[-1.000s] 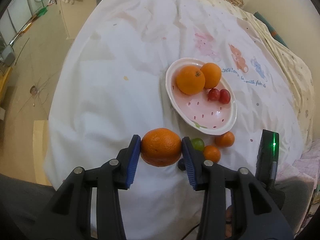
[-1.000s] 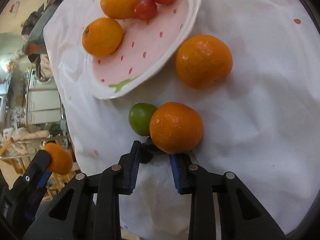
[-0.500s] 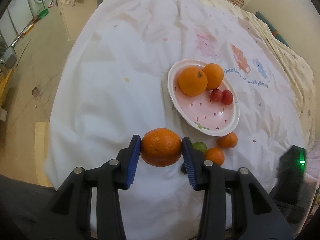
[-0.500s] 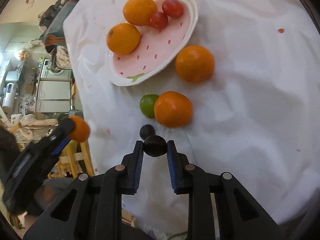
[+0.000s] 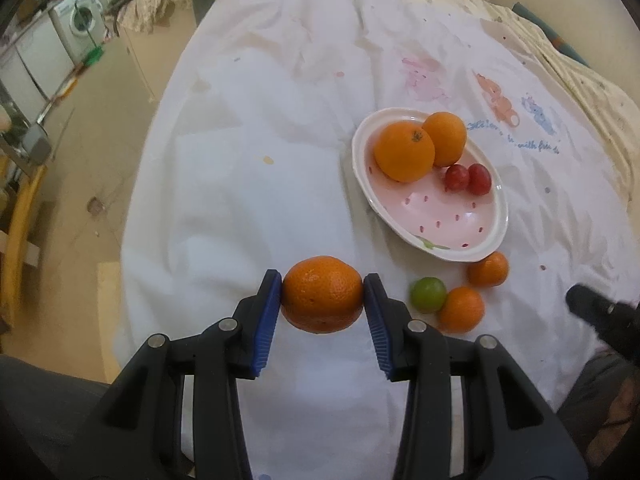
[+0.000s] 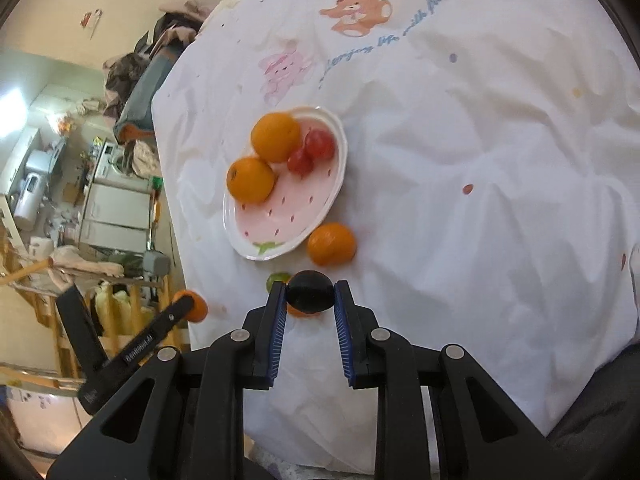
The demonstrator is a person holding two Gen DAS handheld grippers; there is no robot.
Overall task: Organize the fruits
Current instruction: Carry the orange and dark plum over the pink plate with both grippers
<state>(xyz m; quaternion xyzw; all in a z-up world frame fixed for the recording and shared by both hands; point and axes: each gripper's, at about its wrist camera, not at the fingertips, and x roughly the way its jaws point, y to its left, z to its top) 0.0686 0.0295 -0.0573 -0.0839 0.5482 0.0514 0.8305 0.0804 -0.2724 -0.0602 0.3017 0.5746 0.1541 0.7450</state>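
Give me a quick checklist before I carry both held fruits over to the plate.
1. Left gripper hold on the orange: ok, both pads press its sides and it hangs clear of the cloth.
2. Right gripper hold on the dark fruit: ok, pinched between the pads near the tips.
3. Free room on the plate: ok, the near half is bare; two oranges and two red fruits sit at the far end.
4. Loose fruit beside the near rim: not ok, the green fruit and two small oranges lie there.
5. How deep the dark fruit sits in the pads: cannot tell.
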